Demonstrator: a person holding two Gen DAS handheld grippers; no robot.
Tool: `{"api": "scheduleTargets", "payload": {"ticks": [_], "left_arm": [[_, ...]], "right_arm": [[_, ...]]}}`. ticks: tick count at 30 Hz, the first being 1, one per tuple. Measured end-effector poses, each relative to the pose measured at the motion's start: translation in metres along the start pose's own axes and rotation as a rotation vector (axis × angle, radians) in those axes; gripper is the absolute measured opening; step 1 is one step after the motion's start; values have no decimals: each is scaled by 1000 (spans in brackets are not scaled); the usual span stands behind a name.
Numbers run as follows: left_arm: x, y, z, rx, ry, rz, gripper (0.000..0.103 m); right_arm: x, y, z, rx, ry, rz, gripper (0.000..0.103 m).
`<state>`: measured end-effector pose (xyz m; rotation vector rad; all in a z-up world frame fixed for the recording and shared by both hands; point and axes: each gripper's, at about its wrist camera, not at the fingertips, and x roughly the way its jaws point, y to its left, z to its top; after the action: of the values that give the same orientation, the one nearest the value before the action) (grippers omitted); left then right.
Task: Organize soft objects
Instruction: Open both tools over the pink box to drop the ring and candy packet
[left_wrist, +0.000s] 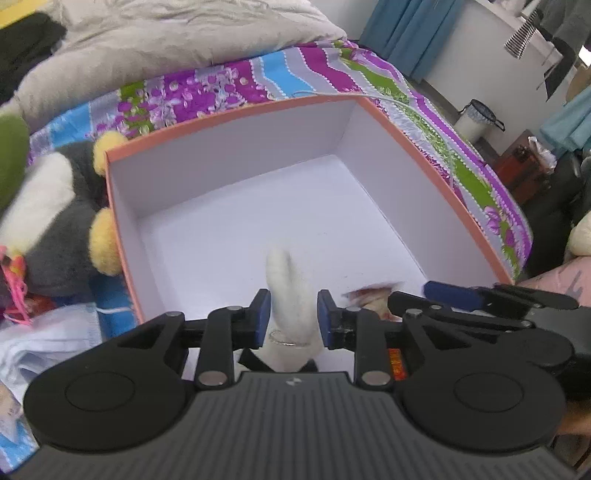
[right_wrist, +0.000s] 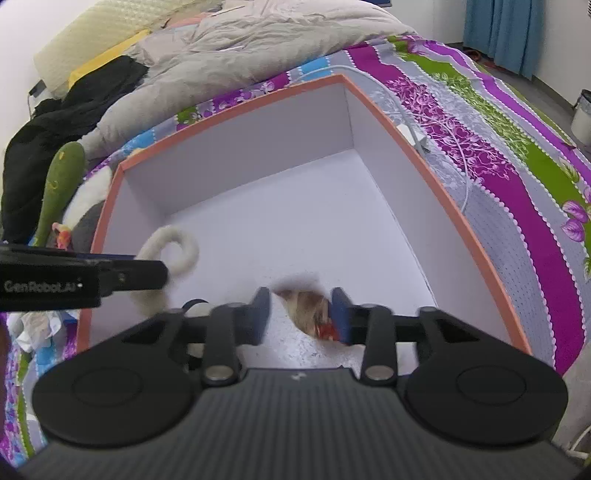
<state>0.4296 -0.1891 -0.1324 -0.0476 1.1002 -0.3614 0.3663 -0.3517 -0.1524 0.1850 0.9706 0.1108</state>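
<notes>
An orange-rimmed box (left_wrist: 236, 110) with a white inside stands on the bed; it also shows in the right wrist view (right_wrist: 461, 218). My left gripper (left_wrist: 293, 319) is over the box's near side, its jaws around a white plush piece (left_wrist: 290, 291) with a metal ring. The same curled white plush (right_wrist: 173, 251) shows in the right wrist view beside the left gripper's body (right_wrist: 85, 280). My right gripper (right_wrist: 301, 315) is open inside the box; a blurred cream and red plush (right_wrist: 314, 314) lies between its fingers, against the right one. The right gripper's fingers (left_wrist: 454, 291) show in the left wrist view.
A grey, white and yellow plush (left_wrist: 62, 210) lies left of the box, with a green plush (right_wrist: 61, 184) beside it. A grey duvet (left_wrist: 166, 44) and black clothing (right_wrist: 70, 122) lie at the bed's far end. A white cable (right_wrist: 417, 136) runs along the box's right.
</notes>
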Motion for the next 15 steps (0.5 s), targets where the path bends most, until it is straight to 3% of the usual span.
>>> {"api": "scheduleTargets", "payload": {"ticks": [6, 15], "left_arm": [[-29, 0, -3, 8, -54, -9, 33], [-115, -1, -25, 38, -200, -3, 33]], "right_arm": [[-18, 8, 0, -18, -42, -6, 48], [-81, 43, -6, -67, -184, 25, 48]]}}
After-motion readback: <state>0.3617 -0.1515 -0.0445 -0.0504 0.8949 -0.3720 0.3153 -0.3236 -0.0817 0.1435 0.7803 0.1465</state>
